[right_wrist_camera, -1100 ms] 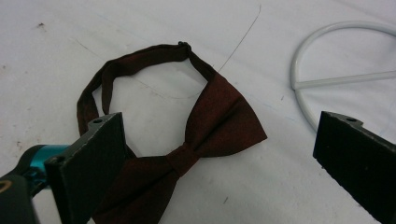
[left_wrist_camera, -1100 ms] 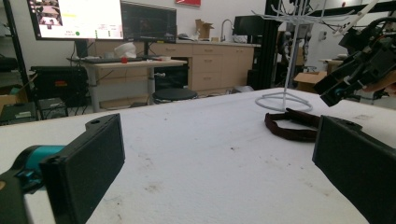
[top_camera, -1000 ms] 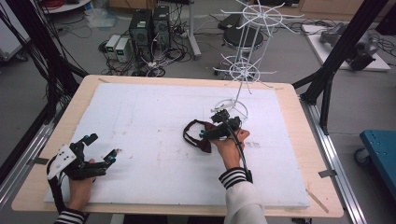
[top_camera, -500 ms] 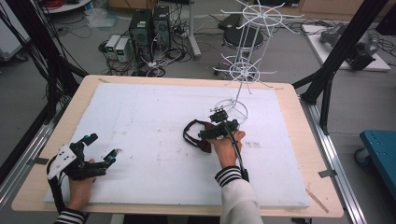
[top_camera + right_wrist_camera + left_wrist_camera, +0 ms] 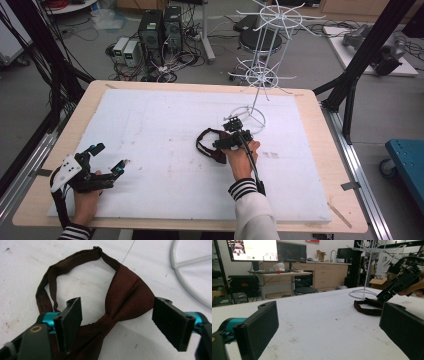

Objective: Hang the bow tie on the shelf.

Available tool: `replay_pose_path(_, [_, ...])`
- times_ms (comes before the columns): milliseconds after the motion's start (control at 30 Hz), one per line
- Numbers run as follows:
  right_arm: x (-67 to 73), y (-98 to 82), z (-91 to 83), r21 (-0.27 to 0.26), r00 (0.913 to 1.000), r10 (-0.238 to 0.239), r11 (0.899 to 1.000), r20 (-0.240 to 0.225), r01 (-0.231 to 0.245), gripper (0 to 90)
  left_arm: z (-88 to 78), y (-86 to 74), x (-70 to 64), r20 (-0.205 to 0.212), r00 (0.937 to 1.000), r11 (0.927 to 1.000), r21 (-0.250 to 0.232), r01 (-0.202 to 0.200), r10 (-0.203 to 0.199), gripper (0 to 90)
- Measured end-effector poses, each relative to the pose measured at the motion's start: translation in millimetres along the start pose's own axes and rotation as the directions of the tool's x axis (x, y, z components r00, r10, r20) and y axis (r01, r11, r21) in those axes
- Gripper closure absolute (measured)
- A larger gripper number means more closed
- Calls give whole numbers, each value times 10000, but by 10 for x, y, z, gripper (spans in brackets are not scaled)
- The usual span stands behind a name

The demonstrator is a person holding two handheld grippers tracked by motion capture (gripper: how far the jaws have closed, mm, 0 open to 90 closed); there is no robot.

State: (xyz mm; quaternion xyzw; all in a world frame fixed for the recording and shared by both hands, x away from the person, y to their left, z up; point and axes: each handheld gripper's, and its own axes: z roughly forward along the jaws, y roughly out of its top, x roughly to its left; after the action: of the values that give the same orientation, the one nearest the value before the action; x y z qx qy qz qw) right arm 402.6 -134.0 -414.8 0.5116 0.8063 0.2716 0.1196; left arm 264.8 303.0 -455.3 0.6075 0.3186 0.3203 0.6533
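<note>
Two tongs in play: right tongs (image 5: 116,322) hang over the bow tie (image 5: 125,305) on the surface (image 5: 165,125), jaws just been closing, pads either side of the knot, not yet touching. Tie's long axis runs away between them, strap loop beyond. Left tongs (image 5: 327,327) wide, empty, well apart.

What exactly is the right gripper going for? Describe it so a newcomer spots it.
On the white table cover, look left of the white wire rack's ring base. There lies a dark maroon bow tie with a looped neck strap, between the right gripper's closing jaws, the cover's sole fabric item.
</note>
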Motion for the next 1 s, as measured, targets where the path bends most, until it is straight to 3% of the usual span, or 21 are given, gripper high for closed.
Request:
replay_pose_path(100, [-1,-4,20,129,10000,42,9999,-8,-42,251,0,0,0,0,10000,10000,3,1,-1,27])
replay_pose_path(233, [-6,-6,37,267,9999,131,9996,-38,-130,361,0,0,0,-4,10000,10000,0,1,-1,27])
replay_pose_path(600, [14,-4,31,689,10000,85,9976,37,-88,527,-1,0,0,-2,10000,10000,1,-5,5,27])
replay_pose_path(800, [18,2,28,854,9993,300,9960,-224,-280,622,-2,0,0,6,10000,10000,11,-28,28,27])
replay_pose_path(833, [17,4,29,911,9991,278,9955,-309,-249,716,-2,0,0,6,10000,10000,1,-30,30,27])
replay_pose_path(867, [21,6,30,974,9988,289,9949,-384,-250,753,-2,0,-1,3,10000,10000,-2,-36,36,27])
replay_pose_path(1000, [25,14,30,1030,9986,259,9945,-464,-210,778,-2,0,0,2,10000,10000,1,-29,29,27])
